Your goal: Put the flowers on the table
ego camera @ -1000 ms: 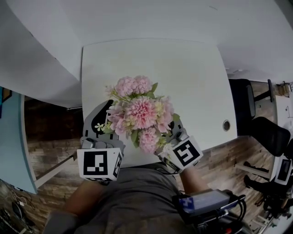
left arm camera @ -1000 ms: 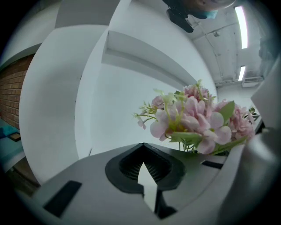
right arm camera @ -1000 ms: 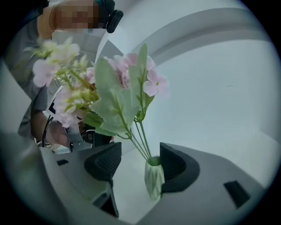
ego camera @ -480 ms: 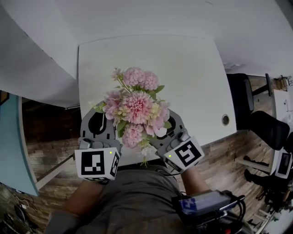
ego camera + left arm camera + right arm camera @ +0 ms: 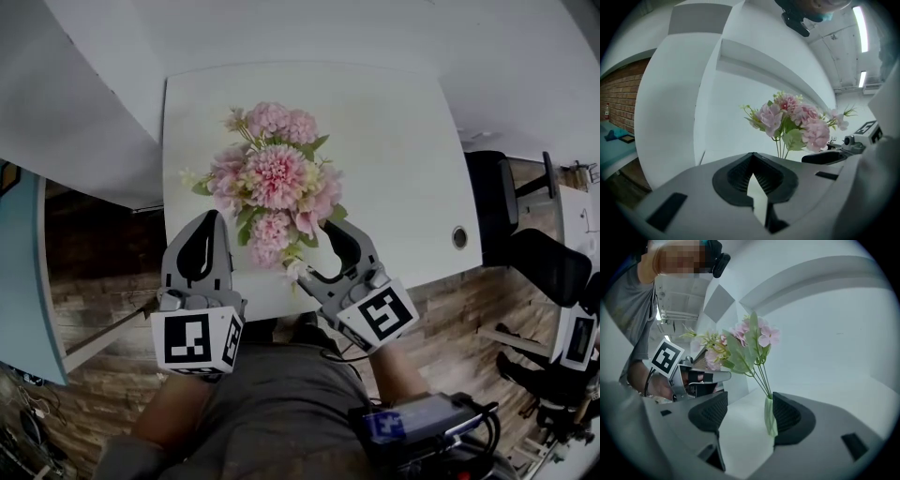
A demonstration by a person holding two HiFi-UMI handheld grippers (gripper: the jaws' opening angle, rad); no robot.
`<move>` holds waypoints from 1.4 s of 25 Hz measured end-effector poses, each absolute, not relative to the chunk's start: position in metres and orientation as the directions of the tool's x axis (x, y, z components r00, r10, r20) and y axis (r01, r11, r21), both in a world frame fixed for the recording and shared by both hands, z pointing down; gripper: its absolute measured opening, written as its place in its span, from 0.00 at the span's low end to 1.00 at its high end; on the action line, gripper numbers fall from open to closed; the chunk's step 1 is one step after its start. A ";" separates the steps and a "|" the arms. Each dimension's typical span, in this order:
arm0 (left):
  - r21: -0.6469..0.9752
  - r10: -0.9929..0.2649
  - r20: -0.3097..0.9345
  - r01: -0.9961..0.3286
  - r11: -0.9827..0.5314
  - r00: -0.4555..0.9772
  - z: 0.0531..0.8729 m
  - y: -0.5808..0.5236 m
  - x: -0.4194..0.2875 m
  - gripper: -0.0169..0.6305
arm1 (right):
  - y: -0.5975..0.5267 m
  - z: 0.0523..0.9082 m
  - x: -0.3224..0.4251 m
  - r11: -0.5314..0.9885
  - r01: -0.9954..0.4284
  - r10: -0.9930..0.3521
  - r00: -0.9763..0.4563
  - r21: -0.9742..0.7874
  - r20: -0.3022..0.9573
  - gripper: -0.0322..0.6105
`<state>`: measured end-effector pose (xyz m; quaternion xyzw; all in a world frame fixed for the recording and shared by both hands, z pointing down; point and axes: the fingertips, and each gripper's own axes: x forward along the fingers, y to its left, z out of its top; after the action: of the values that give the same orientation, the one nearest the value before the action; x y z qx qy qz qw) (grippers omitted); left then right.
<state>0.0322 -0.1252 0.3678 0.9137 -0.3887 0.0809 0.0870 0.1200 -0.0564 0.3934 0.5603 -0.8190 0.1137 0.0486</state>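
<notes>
Head view findings: the flowers (image 5: 274,178), a bunch of pink blooms with green leaves, sit over the near half of the white table (image 5: 403,141). Their stem end points back at me, close to the table's near edge.

Right gripper (image 5: 317,251): its jaws stand wide apart and have just been opening. The right gripper view shows the green-wrapped stem base (image 5: 769,417) between them, resting against one pad (image 5: 787,416), with the other pad well clear of it. I judge the hold released. The stems rise nearly upright from that base, so the bunch appears to be leaning on my jaw and not lying flat. I cannot tell whether the base touches the tabletop.

Left gripper (image 5: 208,223): its jaws are together with nothing between them. It is parked beside the bunch, apart from the blooms.

Assessment: the placement looks nearly complete, and only a clean withdrawal remains.

Risks:
- The bunch is top-heavy. If the pad is its only support, pulling the right gripper away could let it topple.
- The stem end is near the edge, so a fall towards me could carry it off the table.
- The wrap may catch on the ribbed pad and drag the flowers back as I withdraw.
- The left gripper could brush the outer leaves if it swings inward.
</notes>
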 end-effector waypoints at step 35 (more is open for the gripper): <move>0.024 -0.798 -0.027 -0.798 -0.602 0.602 0.254 0.099 0.035 0.04 | 0.114 0.265 0.096 0.370 -0.926 -0.928 -0.372 -0.075 0.011 0.06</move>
<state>0.0346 0.0993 0.2543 0.8948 -0.4460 -0.0176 0.0048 0.0958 0.1135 0.2654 0.5601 -0.8276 0.0341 -0.0164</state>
